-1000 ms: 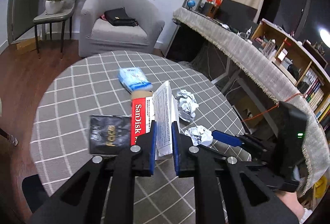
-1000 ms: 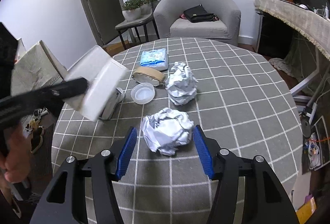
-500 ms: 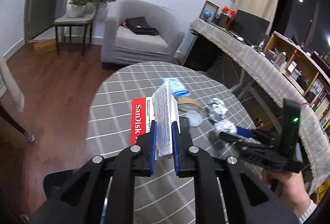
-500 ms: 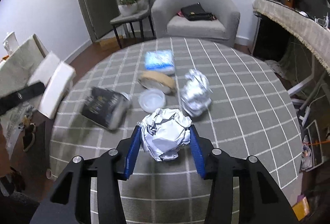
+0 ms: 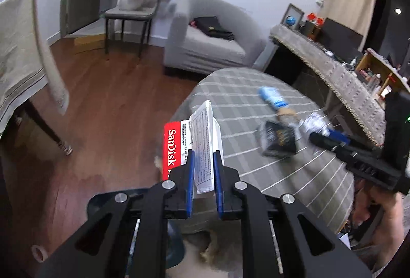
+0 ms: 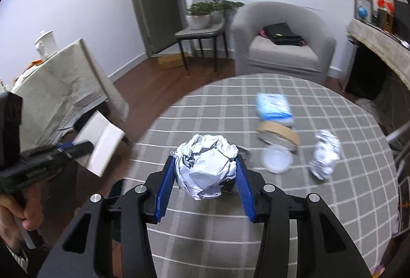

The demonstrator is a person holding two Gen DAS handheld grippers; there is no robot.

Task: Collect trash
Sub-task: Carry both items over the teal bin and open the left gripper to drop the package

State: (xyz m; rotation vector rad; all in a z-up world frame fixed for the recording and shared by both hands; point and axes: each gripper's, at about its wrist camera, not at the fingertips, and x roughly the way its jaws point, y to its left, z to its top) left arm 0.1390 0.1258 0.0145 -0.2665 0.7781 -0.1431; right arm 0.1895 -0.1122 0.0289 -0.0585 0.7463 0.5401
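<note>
While a second ago both tools worked low over the round table (image 6: 307, 214), each now carries a load away from it, which I read as two pieces of trash in hand and on the way to a bin.

Nearest in the right wrist view, at lower centre, the right gripper (image 6: 205, 175) is clamped on the crumpled paper ball (image 6: 206, 167); its blue pads press both flanks, having closed in from the wider stance of a second ago, and the ball hangs clear of the cloth. At lower centre of the left wrist view, the left gripper (image 5: 203, 173) is squeezed tight on the SanDisk package (image 5: 198, 147), which stands upright between its pads and now shows against wooden floor (image 5: 102, 111) instead of tablecloth. A dark round shape below it, at the bottom of the frame, may be the bin, though I cannot tell.

Further off, right of centre in the right view, lie a clear lid (image 6: 278, 161), a tape roll (image 6: 280, 134), a foil ball (image 6: 324, 157) and a blue pack (image 6: 274, 105), all uncollected.
</note>
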